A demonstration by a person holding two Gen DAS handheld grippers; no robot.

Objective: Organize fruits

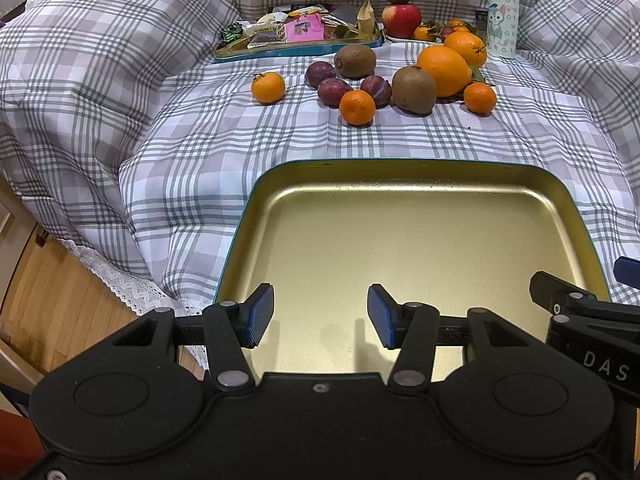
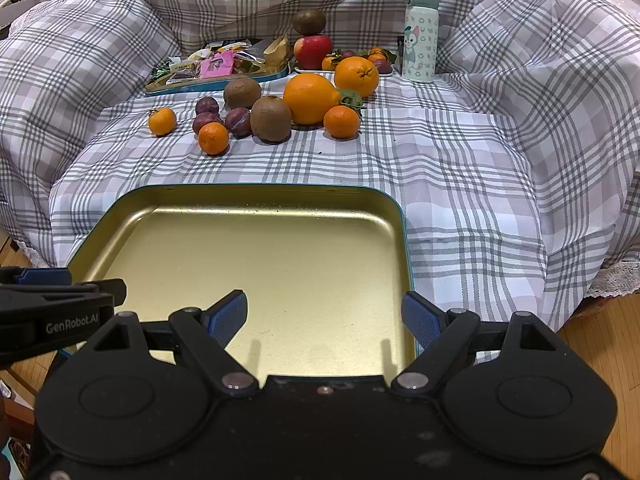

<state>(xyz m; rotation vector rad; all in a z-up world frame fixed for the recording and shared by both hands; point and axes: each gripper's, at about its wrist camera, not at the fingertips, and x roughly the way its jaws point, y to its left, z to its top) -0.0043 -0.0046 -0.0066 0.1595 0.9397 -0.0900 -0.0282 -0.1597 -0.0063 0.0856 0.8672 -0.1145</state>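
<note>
Left wrist view: left gripper hovers low over the near edge of the empty gold-lined, teal-rimmed metal tray, jaws apart and holding nothing; the loose fruits, among them small orange mandarins, dark purple plums, brown fuzzy kiwis and large oranges, lie clustered on the grey-and-white plaid cloth well beyond the tray's far rim. The right gripper sits alongside over the tray's right side, jaws also wide and empty. Judged as the very start, nothing sorted yet: next move calls for a forward reach past the tray to the nearest mandarin.
</note>
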